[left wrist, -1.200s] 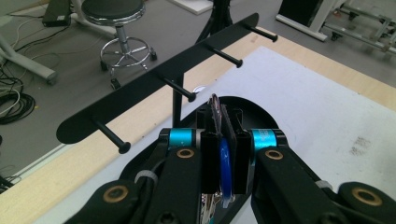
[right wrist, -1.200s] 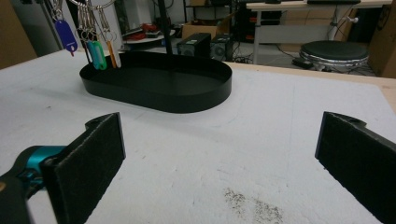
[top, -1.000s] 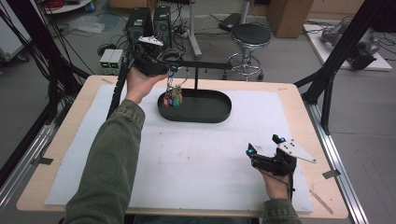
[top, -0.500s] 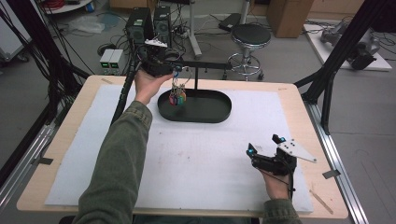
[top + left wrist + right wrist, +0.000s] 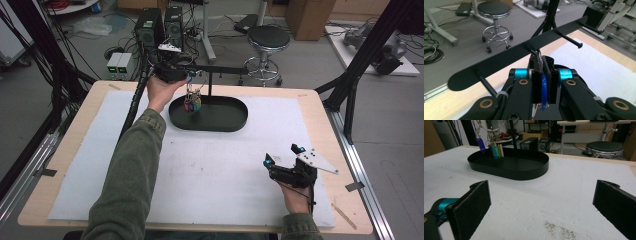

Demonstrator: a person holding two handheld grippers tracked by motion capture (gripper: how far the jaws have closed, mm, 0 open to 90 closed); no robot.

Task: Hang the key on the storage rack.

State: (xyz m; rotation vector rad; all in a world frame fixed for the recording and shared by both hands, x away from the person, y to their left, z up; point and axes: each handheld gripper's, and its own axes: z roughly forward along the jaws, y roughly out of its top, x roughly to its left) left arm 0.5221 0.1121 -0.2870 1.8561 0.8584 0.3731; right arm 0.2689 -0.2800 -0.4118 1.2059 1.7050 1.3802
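A ring of keys with several coloured tags (image 5: 192,101) hangs over the left end of a black oval tray (image 5: 235,122), just under a black bar with pegs (image 5: 225,70). My left gripper (image 5: 189,76) holds it from above, raised at the bar's left end. In the left gripper view the jaws (image 5: 542,62) are shut on a blue tag (image 5: 544,93), right up against the bar's middle peg (image 5: 533,52). My right gripper (image 5: 281,155) rests open on the white mat near the front right. Its view shows wide-apart pads (image 5: 476,202), the key bunch (image 5: 495,150) and the tray (image 5: 524,173).
The white mat (image 5: 200,170) covers most of the wooden table. The bar stands on a thin post (image 5: 209,85) rising from the tray. Two more pegs (image 5: 571,41) stick out of the bar. A stool (image 5: 269,42) and cables lie beyond the far edge.
My left hand has carried the key ring rightward and up toward the bar. The right gripper has stayed still.
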